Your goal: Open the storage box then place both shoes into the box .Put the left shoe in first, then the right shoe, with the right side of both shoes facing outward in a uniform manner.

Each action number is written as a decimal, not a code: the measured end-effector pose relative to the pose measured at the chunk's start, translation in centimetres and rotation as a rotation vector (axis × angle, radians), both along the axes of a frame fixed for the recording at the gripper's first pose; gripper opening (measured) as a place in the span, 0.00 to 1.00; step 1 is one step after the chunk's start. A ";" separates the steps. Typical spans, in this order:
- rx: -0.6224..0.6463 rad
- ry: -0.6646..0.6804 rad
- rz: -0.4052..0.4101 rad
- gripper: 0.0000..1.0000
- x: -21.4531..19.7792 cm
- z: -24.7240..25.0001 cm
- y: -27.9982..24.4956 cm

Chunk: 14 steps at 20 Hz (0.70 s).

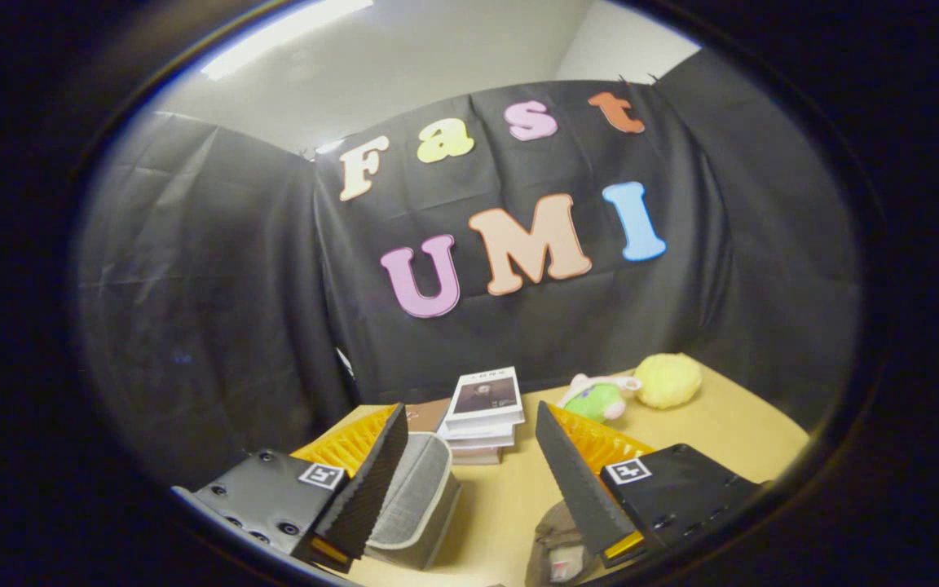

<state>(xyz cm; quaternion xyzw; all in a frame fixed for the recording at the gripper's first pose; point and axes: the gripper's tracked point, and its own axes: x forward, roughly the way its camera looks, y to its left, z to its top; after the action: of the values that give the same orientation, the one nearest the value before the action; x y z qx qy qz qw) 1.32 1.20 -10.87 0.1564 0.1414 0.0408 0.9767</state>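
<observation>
A tan table (pixel 510 505) holds a grey fabric storage box (pixel 416 501), pale-trimmed, beside the left finger of the wide-open, empty tool (pixel 469 481).

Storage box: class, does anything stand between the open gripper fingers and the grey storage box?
Nothing visible does. The gripper is open above the table, and the grey storage box sits right beside one finger. The stack of books lies beyond the box, not in between.

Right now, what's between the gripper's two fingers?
Gripper view: the open gripper has bare table between its fingers; the grey storage box sits by one, a book stack beyond.
</observation>
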 end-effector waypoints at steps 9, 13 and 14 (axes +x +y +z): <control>0.350 0.270 0.052 1.00 -1.0 -7.5 3.7; 0.529 0.385 0.056 1.00 -1.6 -10.3 5.2; 0.560 0.411 0.058 1.00 -1.8 -10.8 5.6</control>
<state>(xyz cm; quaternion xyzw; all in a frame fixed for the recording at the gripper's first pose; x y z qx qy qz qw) -0.53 6.79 -21.67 0.4193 0.3228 0.0732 0.8454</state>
